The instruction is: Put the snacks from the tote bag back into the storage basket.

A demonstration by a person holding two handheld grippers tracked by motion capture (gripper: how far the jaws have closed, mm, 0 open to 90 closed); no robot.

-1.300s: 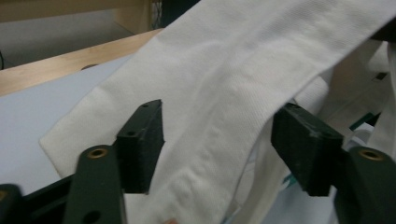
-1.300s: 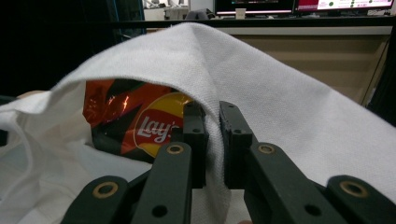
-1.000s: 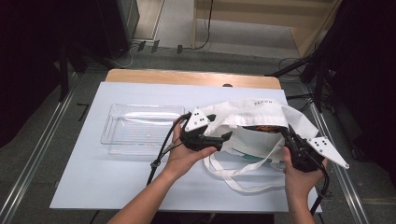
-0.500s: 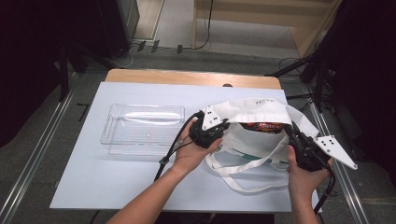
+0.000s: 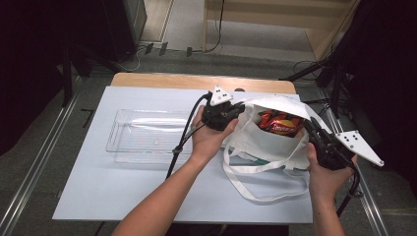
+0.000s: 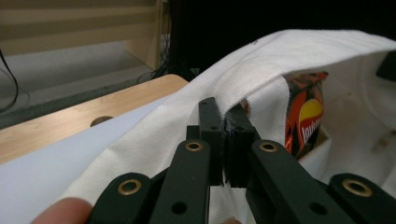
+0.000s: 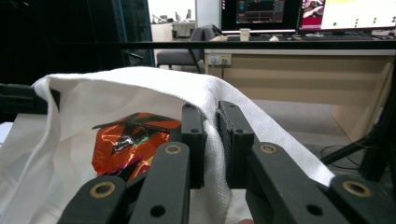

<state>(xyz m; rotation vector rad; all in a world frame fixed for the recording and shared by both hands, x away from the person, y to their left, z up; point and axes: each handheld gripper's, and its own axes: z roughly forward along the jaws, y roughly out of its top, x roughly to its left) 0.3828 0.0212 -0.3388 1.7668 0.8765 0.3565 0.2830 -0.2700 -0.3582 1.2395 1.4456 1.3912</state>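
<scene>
On the table (image 5: pixel 98 196), both grippers' fingers clamp the bag (image 5: pixel 255 142) rim – clear tray (image 5: pixel 147 135) beside it

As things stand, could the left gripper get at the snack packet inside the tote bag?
Probably not: the left gripper is clamped on the tote bag rim. The snack packet lies exposed in the open mouth, but reaching it means letting go first.

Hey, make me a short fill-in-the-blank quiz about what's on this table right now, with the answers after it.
1. Each gripper's jaws are shut on the rim of the white ____ bag.
2. Inside the bag sits a red and orange ____ packet.
3. Beside the left gripper, on the table, lies a clear plastic ____.
4. The right gripper pinches the bag's rim on the side ____ from the tray.

Missing words: cloth; snack; tray; away
</scene>
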